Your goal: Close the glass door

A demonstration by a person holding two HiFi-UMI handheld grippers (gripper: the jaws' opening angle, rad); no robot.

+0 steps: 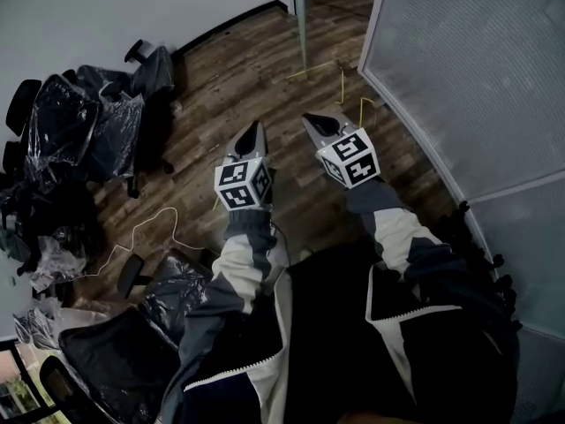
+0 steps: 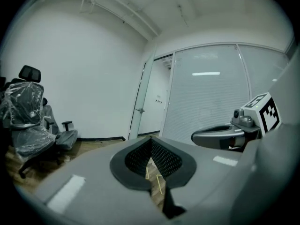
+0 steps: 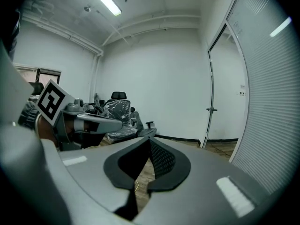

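Sleeves point(image 1: 243, 263) reach over the floor point(image 1: 238, 78): left gripper point(image 1: 257, 129) and right gripper point(image 1: 311, 119), jaws together, empty, touching nothing. Door point(image 1: 301, 25) stands ahead, apparently ajar, beside the partition point(image 1: 477, 69).

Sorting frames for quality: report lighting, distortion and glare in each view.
Head view: dim and bluish, dark jacket loses detail, frosted glass wall bows. Left gripper view: black fisheye corners, lamp streak on that wall. Right gripper view: bright ceiling strip light, same black corners.
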